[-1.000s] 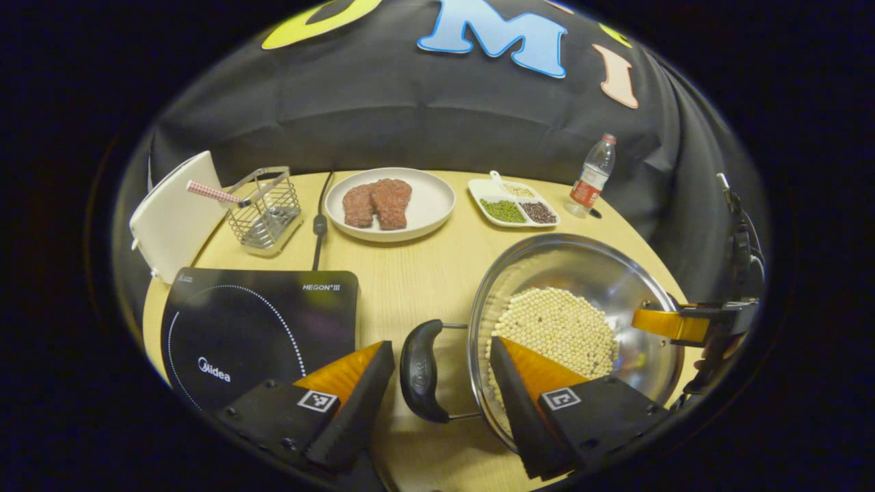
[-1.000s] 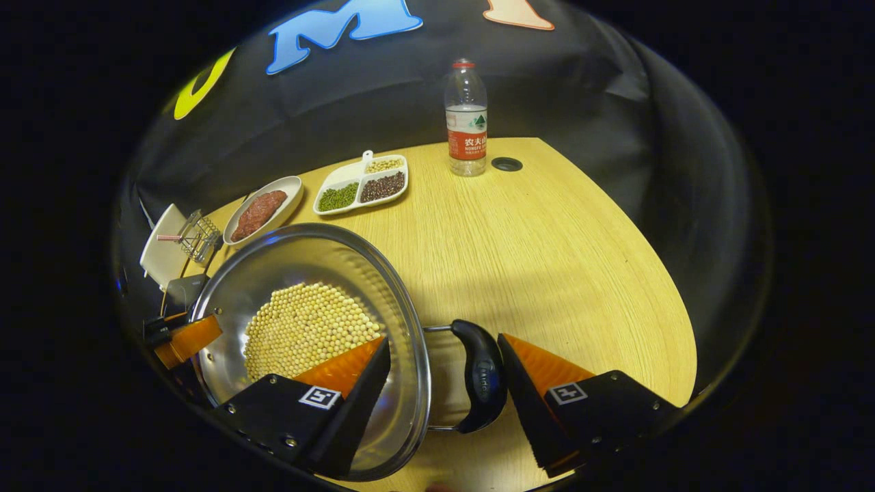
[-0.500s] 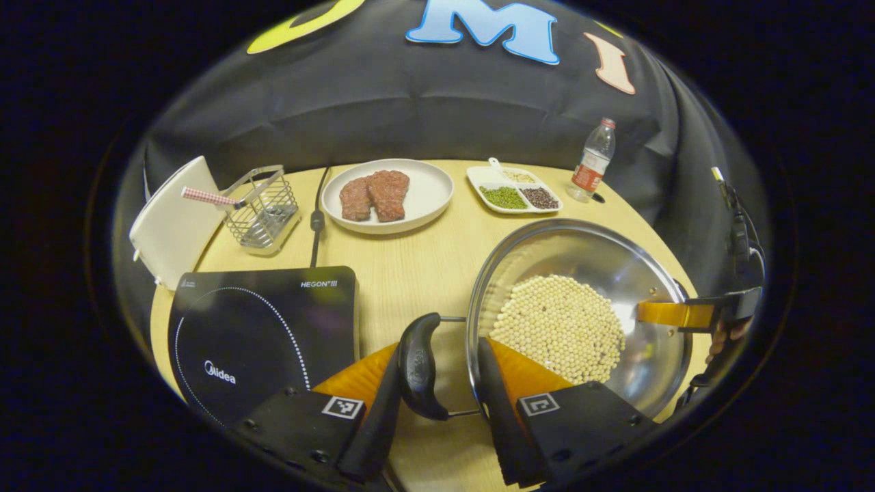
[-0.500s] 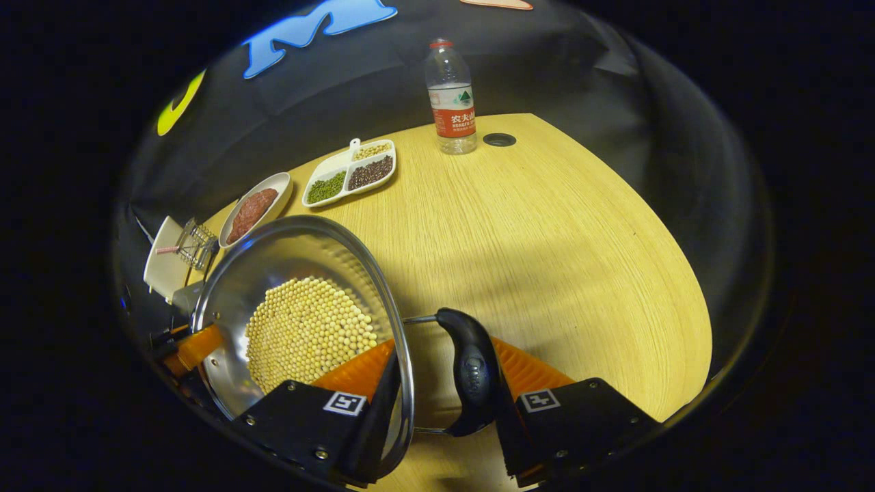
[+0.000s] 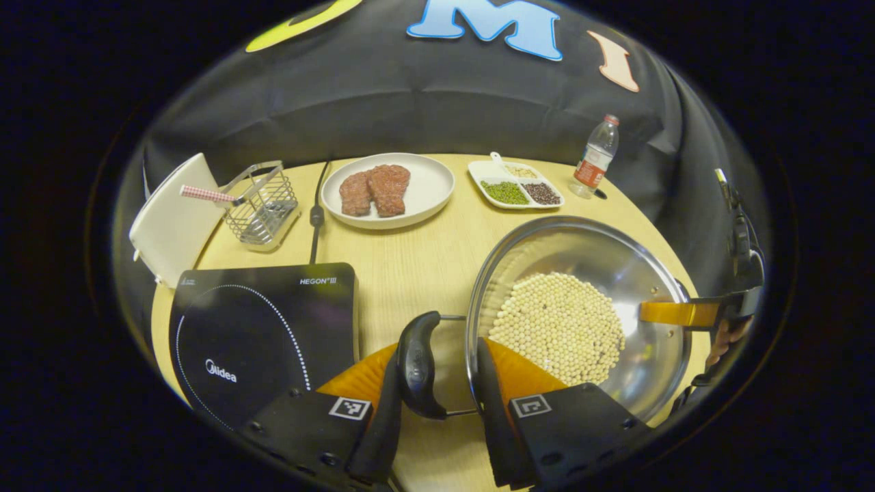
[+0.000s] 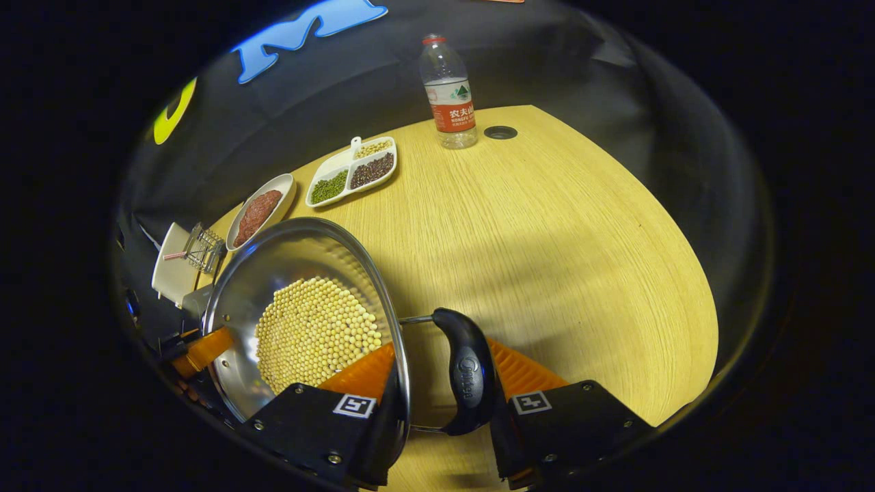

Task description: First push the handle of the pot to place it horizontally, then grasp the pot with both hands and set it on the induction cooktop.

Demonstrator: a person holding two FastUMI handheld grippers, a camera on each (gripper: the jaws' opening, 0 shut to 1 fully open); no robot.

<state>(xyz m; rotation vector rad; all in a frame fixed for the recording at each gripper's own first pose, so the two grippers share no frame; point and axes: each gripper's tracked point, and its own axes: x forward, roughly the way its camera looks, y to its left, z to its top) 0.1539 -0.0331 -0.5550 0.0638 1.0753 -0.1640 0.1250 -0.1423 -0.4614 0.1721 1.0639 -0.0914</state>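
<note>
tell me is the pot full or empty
Neither: pale beans cover the bottom of the pot, while its shiny walls stay bare above them.

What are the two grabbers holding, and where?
The shiny steel pot of pale beans. The left gripper is shut on its left black handle; the right gripper is shut on its right black handle.

Left of the left gripper's fingers (image 5: pixel 383 417), the induction cooktop (image 5: pixel 263 328) lay bare, with open desk (image 5: pixel 410 260) between it and the pot (image 5: pixel 581 301). Beyond it, past the fingers, a wire basket (image 5: pixel 263 205), a white board (image 5: pixel 171 219) and a cable (image 5: pixel 316 219) crowded the far edge. Right of the right gripper's fingers (image 6: pixel 502 424) the desk ran open up to a bottle (image 6: pixel 448 92).
</note>
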